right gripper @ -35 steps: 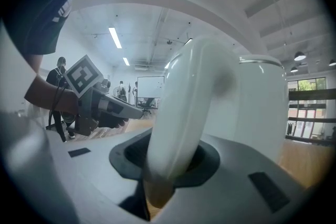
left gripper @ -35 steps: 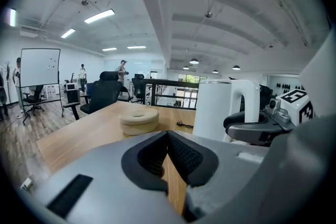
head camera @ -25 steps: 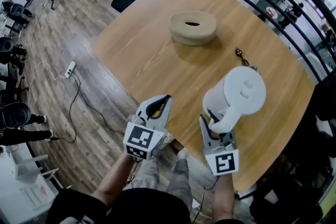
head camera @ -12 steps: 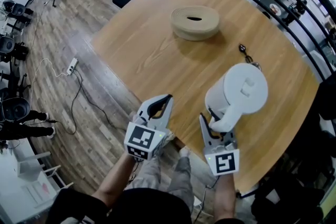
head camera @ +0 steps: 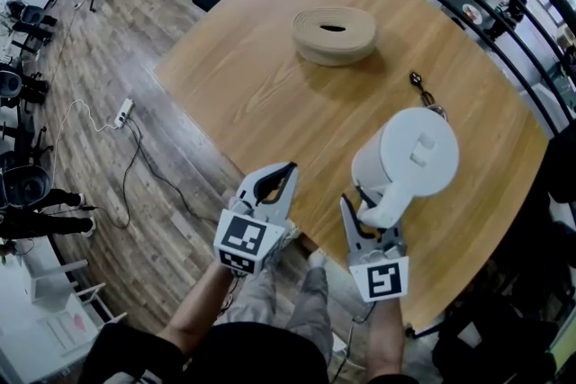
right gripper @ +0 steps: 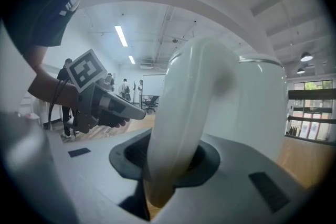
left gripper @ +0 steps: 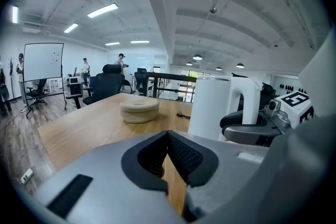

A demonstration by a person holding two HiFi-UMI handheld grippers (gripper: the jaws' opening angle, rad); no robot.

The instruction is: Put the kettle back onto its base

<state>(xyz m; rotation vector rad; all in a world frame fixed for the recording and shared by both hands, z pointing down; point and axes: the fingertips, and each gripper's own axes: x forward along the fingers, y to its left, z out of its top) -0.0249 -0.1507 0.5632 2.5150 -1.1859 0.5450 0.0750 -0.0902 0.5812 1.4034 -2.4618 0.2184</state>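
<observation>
**Head view.** The white kettle (head camera: 409,159) is upright at the right side of the counter (head camera: 261,85), with its handle facing the person. The right gripper (head camera: 364,209) is directly behind the kettle and clamped on that handle. The left gripper (head camera: 274,180) is beside it on the left, well apart from the kettle, closed and empty. A plug (head camera: 417,84) lies just beyond the kettle, and its cord runs toward the kettle's foot. No base is visible; it is probably hidden under or behind the kettle body. A tan ring-shaped roll (head camera: 333,33) lies farther away, toward the far left.

**Left gripper view.** The jaws of the left gripper (left gripper: 168,152) meet with nothing between them. The kettle (left gripper: 209,107) stands ahead and to the right, with its long axis vertical.

**Right gripper view.** The jaws of the right gripper (right gripper: 170,160) press on the handle (right gripper: 184,113), which rises vertically between them. The kettle body is directly ahead. Only the right gripper can do the placing.
</observation>
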